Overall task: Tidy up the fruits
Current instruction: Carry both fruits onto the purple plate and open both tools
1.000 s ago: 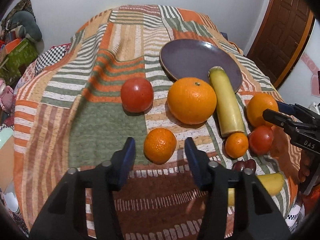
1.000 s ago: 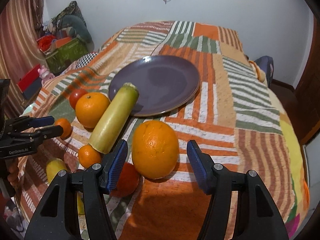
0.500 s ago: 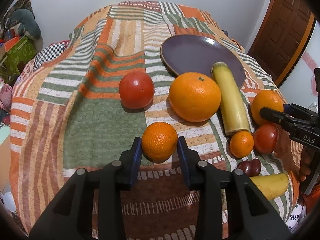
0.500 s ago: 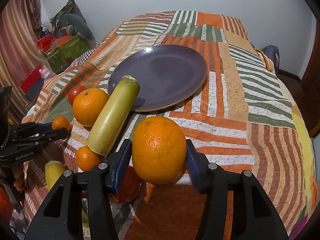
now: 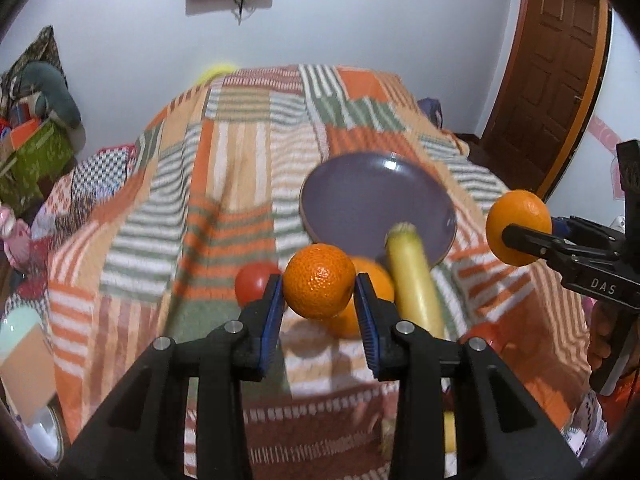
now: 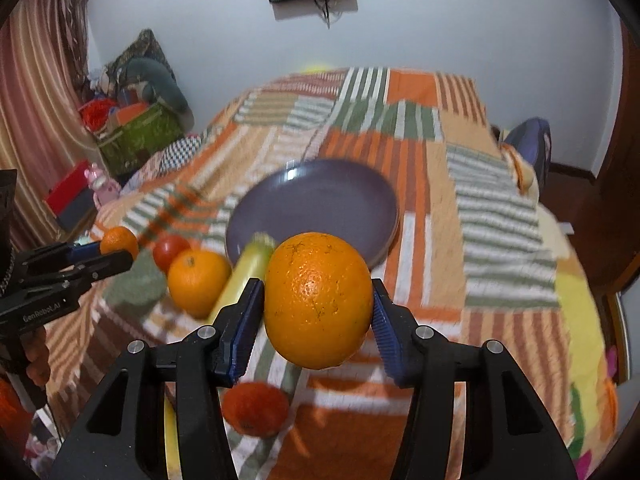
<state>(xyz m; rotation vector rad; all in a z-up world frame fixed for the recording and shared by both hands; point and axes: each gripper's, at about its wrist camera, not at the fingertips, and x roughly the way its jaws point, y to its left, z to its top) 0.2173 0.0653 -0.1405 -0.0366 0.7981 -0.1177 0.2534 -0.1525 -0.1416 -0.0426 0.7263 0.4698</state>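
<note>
Your left gripper is pinching a small mandarin between its blue pads, lifted clear of the patchwork blanket and short of the purple plate. Your right gripper is clamped on a large orange, also off the blanket, on the near side of the plate.

Only the left wrist view shows the brown door beyond the plate, and it catches your right gripper from the side with the orange at its tip. Only the right wrist view shows the striped curtain and the green box far left of the plate, and your left gripper from the side, its mandarin small against the blanket.

Near the plate's front rim lies a pale yellow-green banana, its tip resting over the rim. Just left of it sits another orange, then a tomato. A reddish fruit lies below your right gripper, blurred. The held fruits hide part of the plate's near edge in each view.
</note>
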